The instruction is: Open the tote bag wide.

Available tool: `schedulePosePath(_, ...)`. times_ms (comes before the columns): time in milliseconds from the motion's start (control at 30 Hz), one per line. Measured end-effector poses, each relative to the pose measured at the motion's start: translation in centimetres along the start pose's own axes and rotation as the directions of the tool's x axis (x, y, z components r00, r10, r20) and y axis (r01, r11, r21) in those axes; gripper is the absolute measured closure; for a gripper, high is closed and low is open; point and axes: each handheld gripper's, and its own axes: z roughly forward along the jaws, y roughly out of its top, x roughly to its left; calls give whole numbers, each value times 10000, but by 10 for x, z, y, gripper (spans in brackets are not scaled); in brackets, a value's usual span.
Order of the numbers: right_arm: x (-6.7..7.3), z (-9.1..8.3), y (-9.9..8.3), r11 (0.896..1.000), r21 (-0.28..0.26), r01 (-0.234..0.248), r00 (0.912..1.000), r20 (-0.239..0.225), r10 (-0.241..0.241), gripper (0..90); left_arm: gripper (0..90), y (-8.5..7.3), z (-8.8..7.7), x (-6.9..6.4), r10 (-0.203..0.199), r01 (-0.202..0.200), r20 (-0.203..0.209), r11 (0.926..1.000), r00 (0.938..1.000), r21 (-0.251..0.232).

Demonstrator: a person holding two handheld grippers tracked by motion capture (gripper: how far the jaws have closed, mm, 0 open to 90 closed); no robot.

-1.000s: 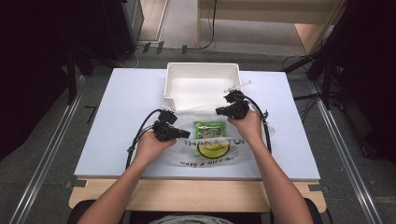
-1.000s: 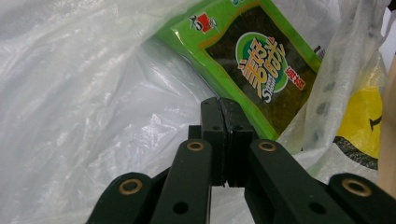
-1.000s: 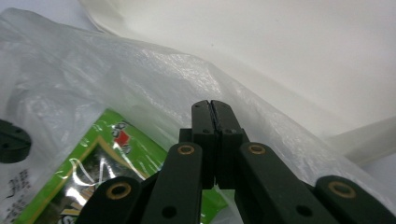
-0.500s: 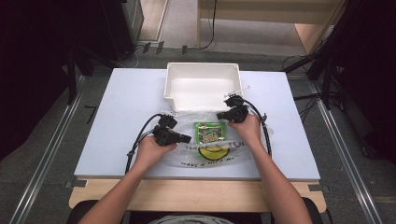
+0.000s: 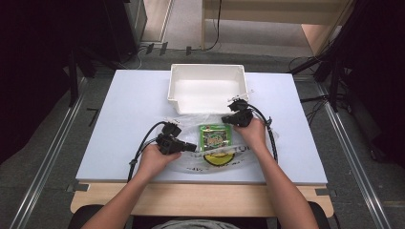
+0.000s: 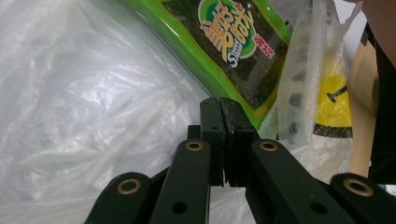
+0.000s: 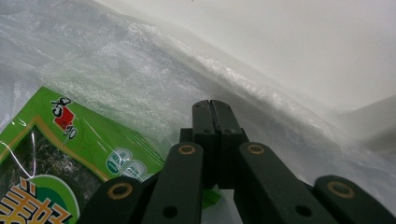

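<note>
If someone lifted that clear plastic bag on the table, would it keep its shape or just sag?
The plastic bag would probably sag: it lies flat and wrinkled on the table. It looks thin and see-through, so likely very light. The green snack packet would likely weigh down its middle, and the glossy film may be slippery.

Left gripper [image 5: 191,147] and right gripper [image 5: 227,119] both matte black, flat-faced rectangular jaw pads, paired link arms with brass-ringed pivots (plus plain holes), black cable [image 5: 142,145] looping from each, forearms bare, grey garment edge.
</note>
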Motion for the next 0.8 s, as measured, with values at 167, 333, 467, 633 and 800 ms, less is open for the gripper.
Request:
schedulePosePath(167,-1,0,-1,10000,-68,-30,10000,-23,30,900,894,-7,2,-5,78,-79,70,9999,9999,138)
schedulePosePath(333,-1,0,-1,10000,-67,-41,10000,-46,41,900,893,-14,3,-11,184,-191,291,9995,9994,255)
schedulePosePath(467,-1,0,-1,10000,-75,-62,10000,-76,62,900,892,-21,4,-16,328,-341,347,9987,9989,369)
schedulePosePath(633,0,0,-1,10000,-83,-23,10000,-18,23,900,888,-28,3,-19,410,-430,448,9981,9982,449)
schedulePosePath(800,0,1,-1,9999,-113,29,10000,4,-29,900,891,-35,2,-22,520,-544,547,9976,9971,432)
